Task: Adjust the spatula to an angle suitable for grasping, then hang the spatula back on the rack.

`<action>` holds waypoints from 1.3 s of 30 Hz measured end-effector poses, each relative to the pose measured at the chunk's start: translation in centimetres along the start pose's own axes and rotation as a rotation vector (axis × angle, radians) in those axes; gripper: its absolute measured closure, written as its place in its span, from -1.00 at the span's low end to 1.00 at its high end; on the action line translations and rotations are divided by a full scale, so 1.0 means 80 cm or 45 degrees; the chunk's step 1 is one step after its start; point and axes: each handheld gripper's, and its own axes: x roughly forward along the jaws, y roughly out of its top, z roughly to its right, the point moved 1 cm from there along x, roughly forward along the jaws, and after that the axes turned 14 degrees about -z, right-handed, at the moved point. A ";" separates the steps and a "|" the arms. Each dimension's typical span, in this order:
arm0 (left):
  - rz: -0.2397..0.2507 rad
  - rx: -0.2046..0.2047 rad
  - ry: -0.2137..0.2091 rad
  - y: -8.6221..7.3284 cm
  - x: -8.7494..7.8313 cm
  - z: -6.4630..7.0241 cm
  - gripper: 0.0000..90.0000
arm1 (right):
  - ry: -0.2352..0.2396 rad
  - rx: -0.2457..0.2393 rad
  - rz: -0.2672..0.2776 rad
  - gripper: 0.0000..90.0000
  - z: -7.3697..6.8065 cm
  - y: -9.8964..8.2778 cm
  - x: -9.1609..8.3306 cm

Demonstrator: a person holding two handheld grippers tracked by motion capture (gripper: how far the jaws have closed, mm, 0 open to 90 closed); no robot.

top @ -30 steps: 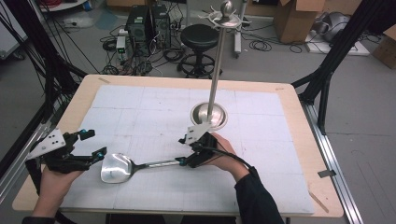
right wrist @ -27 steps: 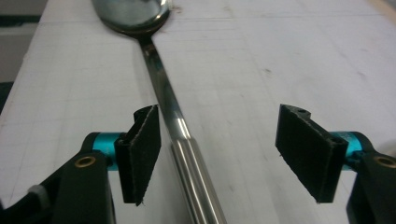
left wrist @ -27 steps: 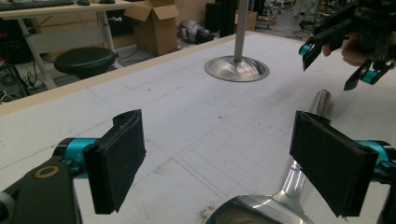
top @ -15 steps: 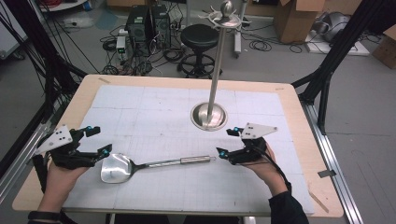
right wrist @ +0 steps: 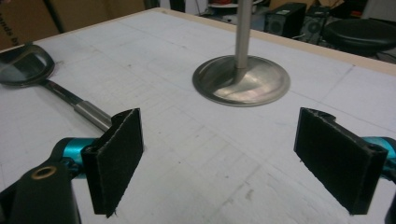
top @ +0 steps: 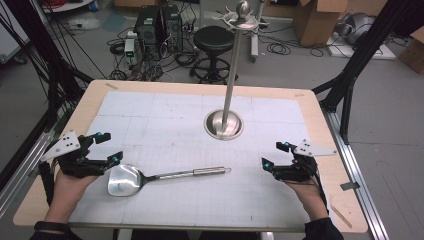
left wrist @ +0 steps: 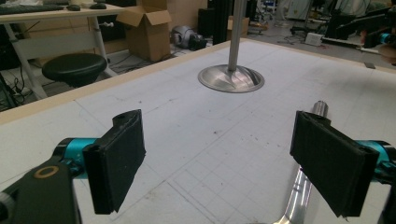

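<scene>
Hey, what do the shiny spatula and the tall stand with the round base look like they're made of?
The shiny silver spatula looks like polished metal, probably stainless steel: its blade mirrors the room, and the handle has a duller brushed sheen. The tall stand with the round base also looks like steel: the pole is satin grey and the dished base shows soft reflections.

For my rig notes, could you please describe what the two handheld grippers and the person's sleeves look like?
Both the left gripper and the right gripper have black bodies, a grey three-cornered plate on top and teal accents at the fingers, which are flat, black, rectangular pads. A brass-coloured ring sits on the black body in each gripper view. The person wears dark sleeves and a black wristband.
</scene>
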 end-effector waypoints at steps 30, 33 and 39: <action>-0.052 0.073 -0.057 0.015 0.012 0.012 -0.61 | -0.068 0.063 0.010 -0.73 0.015 -0.015 -0.009; -0.050 0.076 -0.066 0.017 0.011 0.012 -0.61 | -0.061 0.067 0.006 -0.73 0.014 -0.014 -0.009; -0.082 0.088 -0.133 0.028 0.017 0.018 -0.66 | -0.059 0.063 0.013 -0.73 0.015 -0.013 -0.008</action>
